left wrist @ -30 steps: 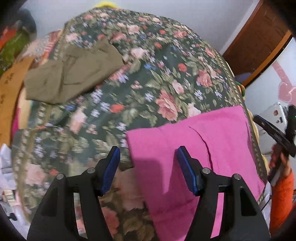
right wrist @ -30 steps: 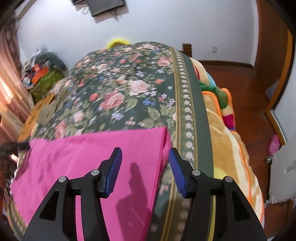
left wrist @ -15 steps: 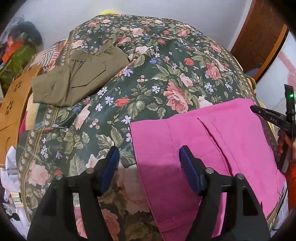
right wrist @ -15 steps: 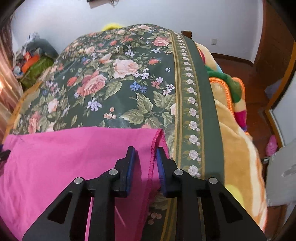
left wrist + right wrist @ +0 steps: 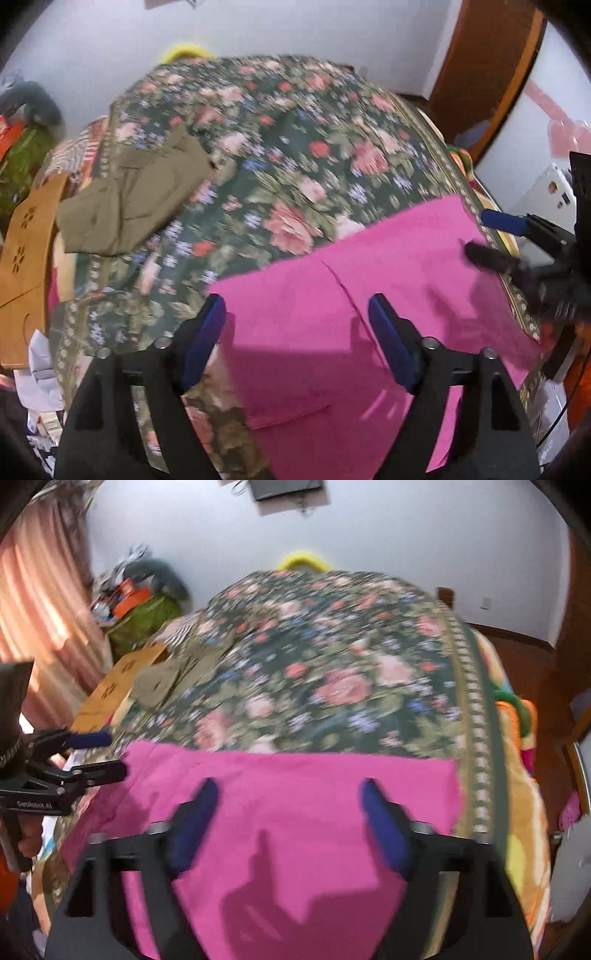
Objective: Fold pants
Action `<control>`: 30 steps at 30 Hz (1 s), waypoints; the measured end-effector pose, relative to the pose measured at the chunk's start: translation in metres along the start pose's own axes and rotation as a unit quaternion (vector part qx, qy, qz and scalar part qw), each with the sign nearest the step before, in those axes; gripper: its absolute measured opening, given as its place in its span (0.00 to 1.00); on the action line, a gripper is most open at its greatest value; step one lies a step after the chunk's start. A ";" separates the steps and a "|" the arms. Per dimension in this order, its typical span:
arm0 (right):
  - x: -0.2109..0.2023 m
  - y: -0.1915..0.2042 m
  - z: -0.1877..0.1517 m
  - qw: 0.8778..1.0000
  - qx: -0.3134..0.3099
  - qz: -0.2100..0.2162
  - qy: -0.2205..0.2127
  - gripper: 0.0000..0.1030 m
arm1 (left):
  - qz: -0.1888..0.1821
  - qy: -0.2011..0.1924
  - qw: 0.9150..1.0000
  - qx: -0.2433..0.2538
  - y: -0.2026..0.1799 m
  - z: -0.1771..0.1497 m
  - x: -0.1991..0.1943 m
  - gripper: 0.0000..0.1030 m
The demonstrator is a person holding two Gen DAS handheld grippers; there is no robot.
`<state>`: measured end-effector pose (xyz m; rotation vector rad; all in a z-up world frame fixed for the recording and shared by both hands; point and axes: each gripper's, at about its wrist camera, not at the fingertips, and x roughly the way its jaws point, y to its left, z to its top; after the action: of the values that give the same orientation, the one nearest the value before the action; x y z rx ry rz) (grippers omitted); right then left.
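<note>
Bright pink pants (image 5: 351, 314) lie folded flat on the near part of a floral bed cover (image 5: 277, 147); they also show in the right wrist view (image 5: 295, 812). My left gripper (image 5: 297, 317) is open and empty, raised over the pants' left edge. My right gripper (image 5: 288, 805) is open and empty, raised over the middle of the pants. The right gripper (image 5: 495, 236) shows at the right edge of the left wrist view. The left gripper (image 5: 92, 753) shows at the left edge of the right wrist view. Both views are blurred.
Olive-brown folded pants (image 5: 129, 199) lie at the bed's far left. A cardboard box (image 5: 26, 266) stands left of the bed. Orange and yellow bedding (image 5: 524, 794) hangs over the right side. A wooden door (image 5: 480, 74) is at the far right.
My right gripper was shut on the pants' right corner half a second ago; it has let go, opened and pulled back. My left gripper stayed open and rose a little.
</note>
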<state>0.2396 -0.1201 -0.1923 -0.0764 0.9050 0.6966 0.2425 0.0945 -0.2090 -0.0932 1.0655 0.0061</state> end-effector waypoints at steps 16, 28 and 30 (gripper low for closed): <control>0.016 0.040 -0.070 0.991 -0.061 -0.018 0.122 0.81 | 0.044 0.028 0.998 0.024 -0.006 -0.059 0.000 0.86; -0.036 0.033 -0.097 0.990 -0.077 -0.059 0.099 0.81 | 0.069 0.021 0.997 -0.036 0.005 -0.080 -0.038 0.90; -0.045 0.036 -0.095 0.991 -0.083 -0.065 0.086 0.81 | 0.075 0.015 0.996 -0.054 0.007 -0.080 -0.045 0.90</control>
<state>0.1334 -0.1484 -0.2110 -0.3454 0.9953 0.6506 0.1501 0.0972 -0.2083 -0.1099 1.1000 0.1991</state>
